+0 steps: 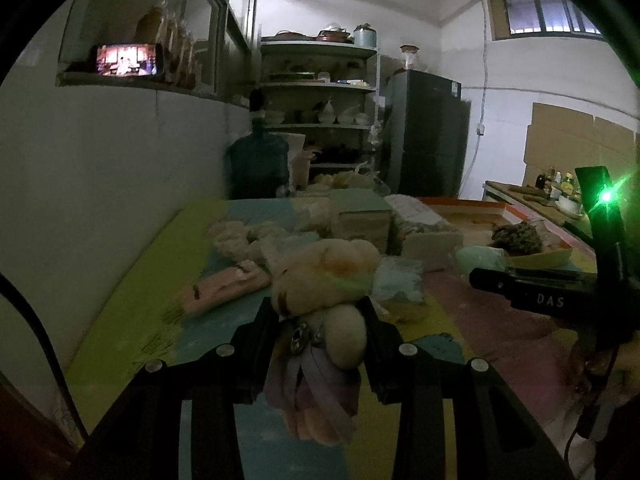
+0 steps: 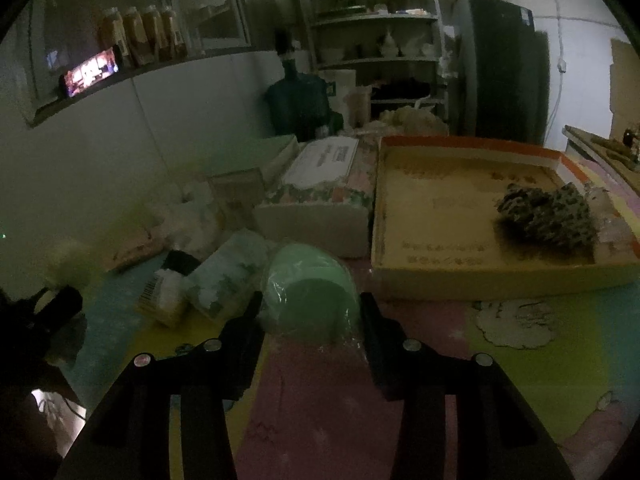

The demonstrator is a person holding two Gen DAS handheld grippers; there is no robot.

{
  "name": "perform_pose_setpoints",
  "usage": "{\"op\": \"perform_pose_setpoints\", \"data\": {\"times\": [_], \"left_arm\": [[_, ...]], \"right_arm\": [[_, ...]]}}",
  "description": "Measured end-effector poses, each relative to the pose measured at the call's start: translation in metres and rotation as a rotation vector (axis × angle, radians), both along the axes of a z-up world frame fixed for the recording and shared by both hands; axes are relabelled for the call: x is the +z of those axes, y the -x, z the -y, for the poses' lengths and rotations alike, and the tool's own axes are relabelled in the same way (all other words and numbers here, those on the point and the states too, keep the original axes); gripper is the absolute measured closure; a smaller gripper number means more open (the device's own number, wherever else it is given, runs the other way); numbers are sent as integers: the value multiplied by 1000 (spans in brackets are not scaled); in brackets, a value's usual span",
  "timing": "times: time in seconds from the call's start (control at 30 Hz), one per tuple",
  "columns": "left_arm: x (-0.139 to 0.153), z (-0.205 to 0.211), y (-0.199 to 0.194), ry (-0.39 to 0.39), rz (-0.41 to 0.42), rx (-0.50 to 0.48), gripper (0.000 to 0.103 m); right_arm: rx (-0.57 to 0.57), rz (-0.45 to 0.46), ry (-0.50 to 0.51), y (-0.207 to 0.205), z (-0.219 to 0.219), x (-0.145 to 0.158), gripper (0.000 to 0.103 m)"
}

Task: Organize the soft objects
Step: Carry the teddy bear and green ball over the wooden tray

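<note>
1. Green soft pack (image 2: 310, 292), plastic-wrapped, sits between the fingers of the right hand-held gripper (image 2: 310, 316), pads pressed on both sides = held. It's just in front of the cardboard tray (image 2: 460, 280), near its front-left corner.
2. Plush toy (image 1: 324, 280), cream w/ a lilac ribbon, is clamped in the left hand-held gripper (image 1: 322, 320), jaws narrow around its neck; body hangs below the fingers. It's well left of the tray, over the colourful mat (image 2: 320, 400).
3. Tray holds one item so far: dark speckled cloth (image 2: 548, 216) at its right side. Most of the tray floor is bare.
4. Left of the tray: floral-print box (image 2: 316, 204) touching the tray's left wall; further left a pale green packet (image 2: 224, 276), pink pack (image 1: 228, 286) and white fluffy bits, still loose on the mat.
5. Step in hand, my read: carry the green pack into the tray. To do well: lift enough to clear the front wall, keep the squeeze steady (wrap looks slippery, pack may slide), set down in the bare left part, away from the speckled cloth.
6. Keep the left one w/ the plush clear of the right's path; both share a tight space.
</note>
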State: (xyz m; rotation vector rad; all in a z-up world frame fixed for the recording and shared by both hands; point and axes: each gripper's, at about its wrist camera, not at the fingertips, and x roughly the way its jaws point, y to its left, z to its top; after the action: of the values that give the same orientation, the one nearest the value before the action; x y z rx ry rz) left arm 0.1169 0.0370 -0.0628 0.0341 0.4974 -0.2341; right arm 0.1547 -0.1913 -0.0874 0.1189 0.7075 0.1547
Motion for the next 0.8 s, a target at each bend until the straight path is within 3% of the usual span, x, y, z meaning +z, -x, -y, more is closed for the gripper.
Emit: {"op": "perform_pose_setpoints", "data": {"times": [0.43, 0.8], "left_arm": [[19, 32, 8, -4, 40, -48, 63], [35, 84, 6, -9, 59, -149, 63]], "right_arm": [[-40, 65, -15, 23, 25, 23, 56], [-92, 100, -17, 38, 54, 35, 56]]}}
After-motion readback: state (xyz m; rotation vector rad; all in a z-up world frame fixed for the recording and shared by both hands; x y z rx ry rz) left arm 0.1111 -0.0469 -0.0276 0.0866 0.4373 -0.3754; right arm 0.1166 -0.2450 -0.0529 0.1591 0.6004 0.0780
